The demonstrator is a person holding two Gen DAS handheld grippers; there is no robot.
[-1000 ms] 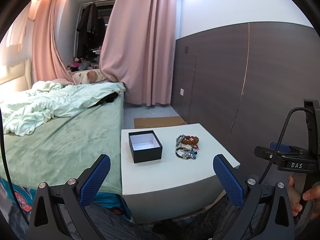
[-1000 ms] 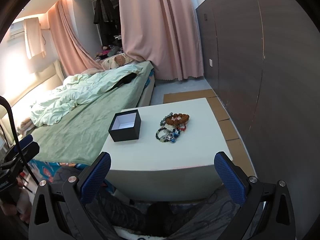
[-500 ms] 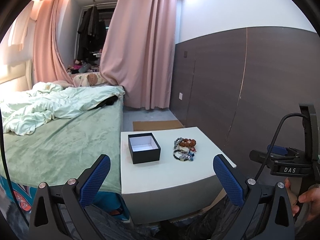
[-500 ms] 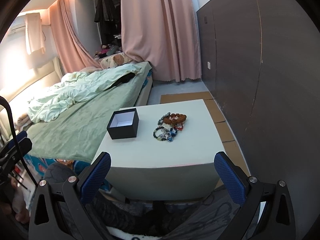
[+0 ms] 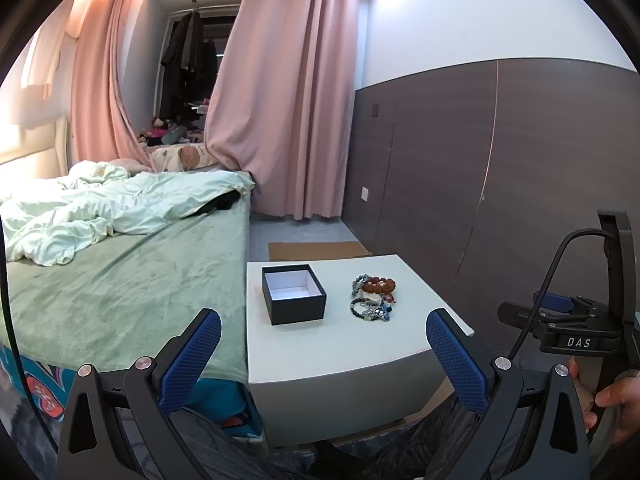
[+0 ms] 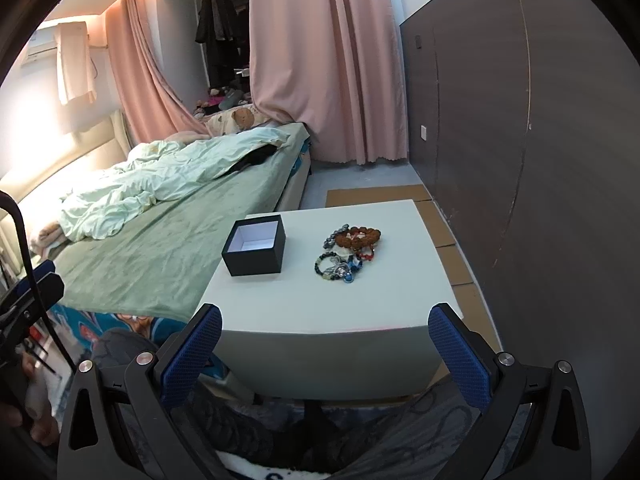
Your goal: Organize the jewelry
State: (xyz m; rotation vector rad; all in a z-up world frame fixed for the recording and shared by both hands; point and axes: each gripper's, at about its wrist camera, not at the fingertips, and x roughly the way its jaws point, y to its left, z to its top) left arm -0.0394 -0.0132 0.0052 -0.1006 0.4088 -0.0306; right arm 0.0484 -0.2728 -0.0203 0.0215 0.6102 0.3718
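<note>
An open black box (image 5: 293, 294) (image 6: 255, 246) with a white inside stands on the white table (image 5: 332, 344) (image 6: 320, 296), left of middle. A pile of bead bracelets (image 5: 374, 298) (image 6: 349, 253) lies to its right, with a brown bead one on top. My left gripper (image 5: 323, 340) is open and empty, held short of the table's near edge. My right gripper (image 6: 325, 338) is open and empty, also short of the near edge. The right gripper shows at the right of the left wrist view (image 5: 560, 320).
A bed (image 5: 120, 280) with a green cover and a rumpled quilt borders the table's left side. A dark panelled wall (image 5: 500, 180) runs along the right. Pink curtains (image 5: 288, 100) hang behind. Cardboard (image 5: 316, 249) lies on the floor beyond the table.
Both views have tilted up slightly and drawn back; the table sits lower in the frames. The box and the bracelets have not moved.
</note>
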